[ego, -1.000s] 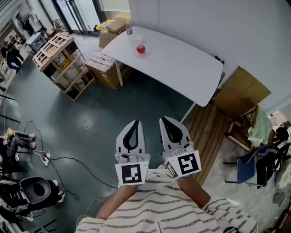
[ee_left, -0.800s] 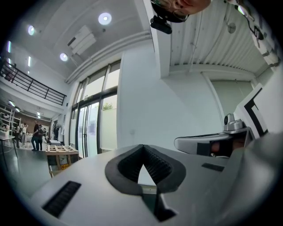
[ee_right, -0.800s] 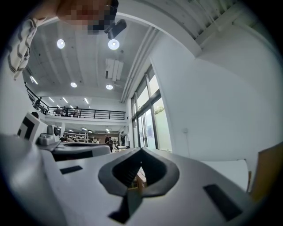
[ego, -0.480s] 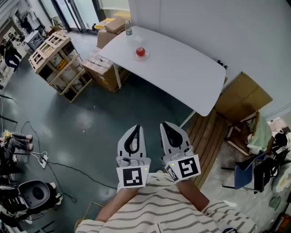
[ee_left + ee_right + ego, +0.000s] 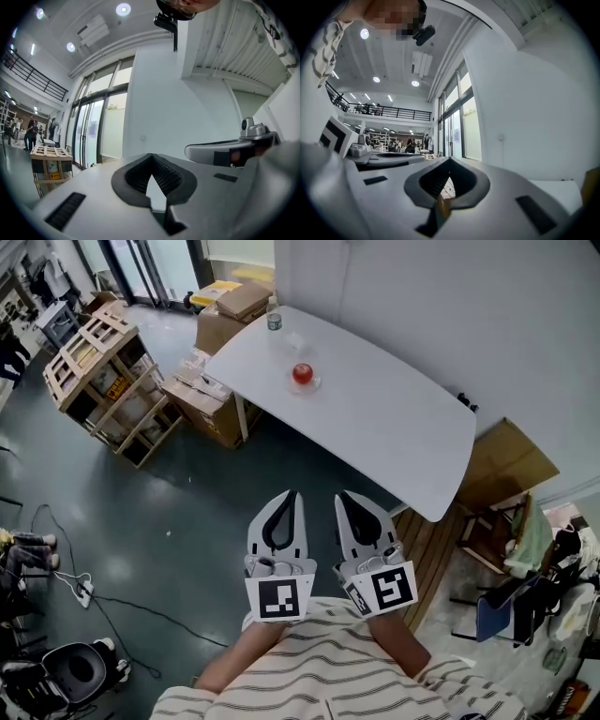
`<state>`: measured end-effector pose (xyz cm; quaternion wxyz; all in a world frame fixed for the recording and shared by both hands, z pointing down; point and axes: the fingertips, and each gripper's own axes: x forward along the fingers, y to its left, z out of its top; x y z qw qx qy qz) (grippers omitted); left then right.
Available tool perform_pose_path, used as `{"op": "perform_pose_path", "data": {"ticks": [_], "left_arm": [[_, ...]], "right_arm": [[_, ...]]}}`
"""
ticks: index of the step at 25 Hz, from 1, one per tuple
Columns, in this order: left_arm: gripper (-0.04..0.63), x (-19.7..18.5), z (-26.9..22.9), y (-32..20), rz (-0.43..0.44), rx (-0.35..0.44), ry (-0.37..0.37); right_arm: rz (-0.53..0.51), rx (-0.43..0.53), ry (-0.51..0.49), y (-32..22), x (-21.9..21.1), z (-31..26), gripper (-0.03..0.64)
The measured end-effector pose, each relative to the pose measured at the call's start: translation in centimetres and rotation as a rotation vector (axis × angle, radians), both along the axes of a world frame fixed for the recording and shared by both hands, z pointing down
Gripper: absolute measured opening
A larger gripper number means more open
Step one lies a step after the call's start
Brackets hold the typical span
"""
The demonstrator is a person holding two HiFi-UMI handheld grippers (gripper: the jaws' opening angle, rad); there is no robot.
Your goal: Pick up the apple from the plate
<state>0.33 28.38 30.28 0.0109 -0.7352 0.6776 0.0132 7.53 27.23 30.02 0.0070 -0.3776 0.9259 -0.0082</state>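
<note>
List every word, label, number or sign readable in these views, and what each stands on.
No text is readable.
Label on the wooden crate: too blurred.
Bottle: too small to tell.
Cubes on the left gripper and right gripper: square patterns, no letters.

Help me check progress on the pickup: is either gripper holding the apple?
No, the apple sits on its plate on the white table, far from the shut left gripper and right gripper.
</note>
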Motion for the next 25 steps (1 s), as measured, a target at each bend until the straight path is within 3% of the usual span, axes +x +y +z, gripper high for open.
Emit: {"op": "perform_pose_path", "data": {"ticks": [4, 11, 17, 25], "left_arm": [[0.003, -3.1, 0.1, -3.1, 0.033, -0.013, -0.017], [0.003, -6.7, 2.1, -8.1, 0.037, -0.047, 0.032], [0.003, -7.4, 2.6, -12.2, 0.056, -0.057, 0.027], [0.003, -8.1, 3.1, -20.5, 0.010, -0.063, 0.007]], "right_arm": [[0.017, -0.001, 0.000, -3.2, -3.3, -0.3, 0.012], [0.054, -0.019, 0.042, -8.2, -6.2, 0.6, 0.012], [0.038, -0.014, 0.045, -12.2, -8.1, 0.6, 0.012], [0.001, -0.014, 0.001, -21.2, -8.4, 1.2, 0.012]]}}
